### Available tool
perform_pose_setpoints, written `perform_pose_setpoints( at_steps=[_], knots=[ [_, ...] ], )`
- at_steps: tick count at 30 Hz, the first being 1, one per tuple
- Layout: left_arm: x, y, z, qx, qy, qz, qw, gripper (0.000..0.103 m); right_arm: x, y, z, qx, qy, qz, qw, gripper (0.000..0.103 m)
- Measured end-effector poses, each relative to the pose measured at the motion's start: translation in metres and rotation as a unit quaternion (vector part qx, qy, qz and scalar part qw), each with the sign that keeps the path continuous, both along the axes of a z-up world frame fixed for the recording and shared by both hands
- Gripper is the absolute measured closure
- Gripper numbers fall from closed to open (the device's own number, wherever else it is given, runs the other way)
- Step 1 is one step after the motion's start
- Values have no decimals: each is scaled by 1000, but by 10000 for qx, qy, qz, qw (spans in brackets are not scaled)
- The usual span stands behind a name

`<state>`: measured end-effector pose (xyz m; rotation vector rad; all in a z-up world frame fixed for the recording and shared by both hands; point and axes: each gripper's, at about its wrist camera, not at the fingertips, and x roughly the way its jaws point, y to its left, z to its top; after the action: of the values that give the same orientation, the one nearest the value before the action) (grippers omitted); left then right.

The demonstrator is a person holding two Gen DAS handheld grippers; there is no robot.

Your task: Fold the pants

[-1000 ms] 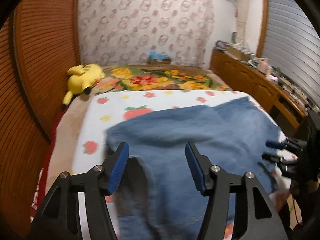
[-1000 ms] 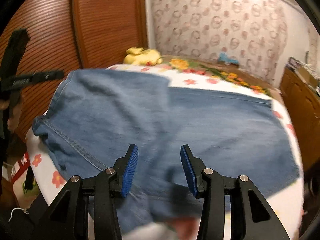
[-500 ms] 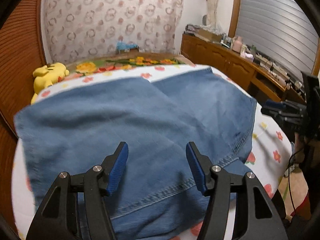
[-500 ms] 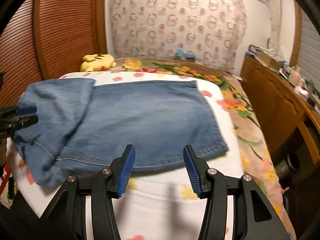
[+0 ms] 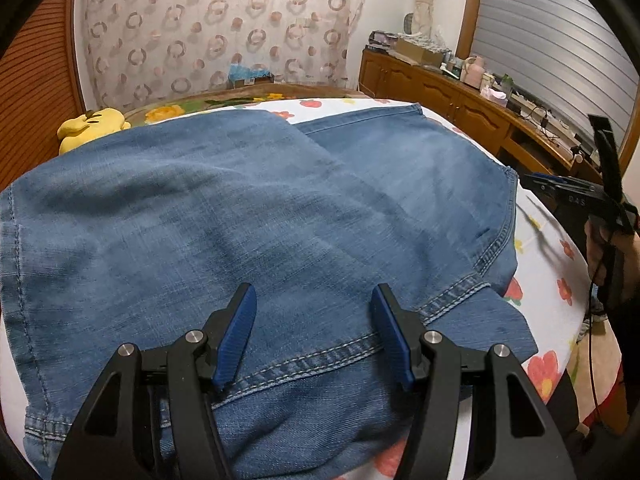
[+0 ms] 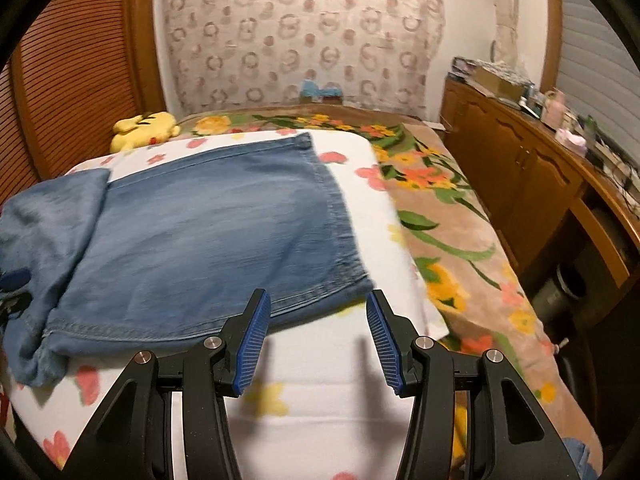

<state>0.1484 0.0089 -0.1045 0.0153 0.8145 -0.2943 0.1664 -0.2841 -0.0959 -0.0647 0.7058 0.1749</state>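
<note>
Pants lie half-folded on bed. Left claw and right claw both wide open, empty. Between folds; next probably grab hem end, fold over.

Blue denim pants lie flat on the bed, one end folded over the legs

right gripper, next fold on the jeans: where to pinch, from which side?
Probably the hem corner of the jeans nearest the right gripper, approached from the near bed edge, low along the white flowered sheet. That corner lies flat with its stitched hem exposed, and the open jaws already straddle it. The left gripper hangs open over the waist end.
</note>
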Motion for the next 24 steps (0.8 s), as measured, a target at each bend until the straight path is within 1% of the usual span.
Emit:
perform_pose_setpoints(
  at_steps=[4, 5, 6, 12, 15, 21, 22, 24],
  knots=[
    [0, 0, -1, 6, -13, -4, 10000, 42, 19, -8, -6, 119, 194, -37, 9997, 52],
    [0, -1, -2, 10, -16, -6, 10000, 42, 23, -9, -6, 118, 234, -8, 9997, 58],
    [0, -1, -2, 4, -15, -4, 10000, 42, 26, -8, -6, 104, 264, 19, 9996, 59],
    [0, -2, -2, -9, -26, -2, 10000, 42, 37, -12, -7, 79, 366, -55, 9993, 59],
    [0, -1, -2, -8, -31, -3, 10000, 42, 45, -15, -7, 155, 442, -65, 9989, 59],
    [0, -1, -2, 0, -32, -3, 10000, 42, 52, -11, -7, 157, 508, -77, 9986, 60],
    [0, -1, -2, -5, -32, -2, 10000, 42, 52, -10, -7, 149, 509, -66, 9986, 63],
    [0, 0, 0, 1, -31, 4, 10000, 42, 49, -8, -6, 76, 458, -45, 9989, 84]
  ],
)
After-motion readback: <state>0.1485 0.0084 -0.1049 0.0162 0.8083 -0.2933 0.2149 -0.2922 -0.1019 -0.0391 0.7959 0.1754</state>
